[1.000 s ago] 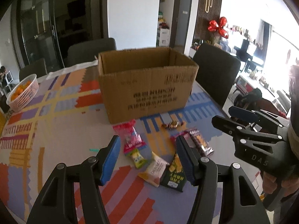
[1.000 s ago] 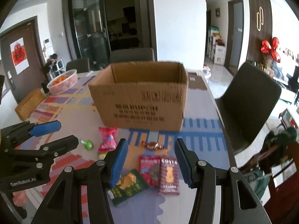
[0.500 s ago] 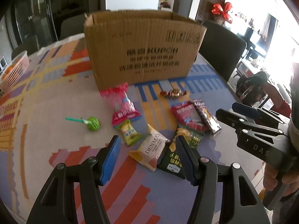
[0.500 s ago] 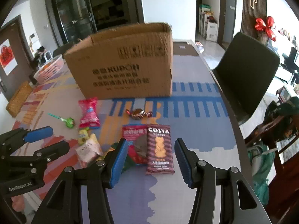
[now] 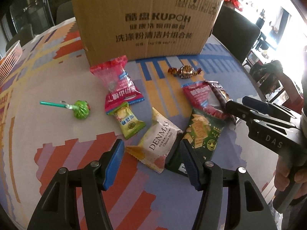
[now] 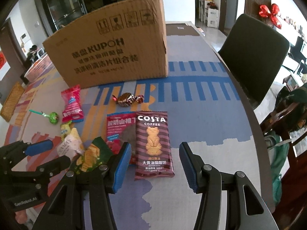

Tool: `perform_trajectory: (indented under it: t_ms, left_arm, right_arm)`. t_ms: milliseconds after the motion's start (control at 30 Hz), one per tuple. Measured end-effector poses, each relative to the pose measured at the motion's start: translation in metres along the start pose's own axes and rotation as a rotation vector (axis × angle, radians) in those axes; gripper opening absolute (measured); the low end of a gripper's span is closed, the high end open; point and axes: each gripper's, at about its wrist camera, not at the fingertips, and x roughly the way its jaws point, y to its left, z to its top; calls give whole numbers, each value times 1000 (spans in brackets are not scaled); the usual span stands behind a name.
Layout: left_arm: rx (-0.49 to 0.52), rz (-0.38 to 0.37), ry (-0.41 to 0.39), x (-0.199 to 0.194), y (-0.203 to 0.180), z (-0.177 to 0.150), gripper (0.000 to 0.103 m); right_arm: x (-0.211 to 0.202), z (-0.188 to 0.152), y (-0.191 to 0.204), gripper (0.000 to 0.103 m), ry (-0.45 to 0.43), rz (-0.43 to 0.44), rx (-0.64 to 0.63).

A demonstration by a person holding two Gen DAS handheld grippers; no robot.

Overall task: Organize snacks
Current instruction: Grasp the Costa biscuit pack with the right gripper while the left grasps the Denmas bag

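Before the cardboard box point(image 5: 145, 21), snacks lie scattered on my tabletop point(image 5: 48, 80). My left tongs point(image 5: 151, 162) stand partly open and empty around the near end of the white Denmas packet point(image 5: 159, 143), nearer me than the box. My right tongs point(image 6: 154, 163) stand partly open, gripping nothing, over the Costa biscuit packet point(image 6: 153, 143), also on the box's near side.

We hold left gripper point(image 5: 151, 158) tilted steeply down, jaws apart, nothing between pads. Our right gripper point(image 6: 154, 164) likewise down-tilted, jaws apart, empty.
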Motion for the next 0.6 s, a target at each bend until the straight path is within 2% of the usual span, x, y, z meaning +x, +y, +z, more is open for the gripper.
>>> perform_trajectory:
  t_ms: [600]
  left_arm:
    - [23, -9, 12, 17, -10, 13, 46]
  right_arm:
    - [22, 4, -9, 53, 27, 7, 19]
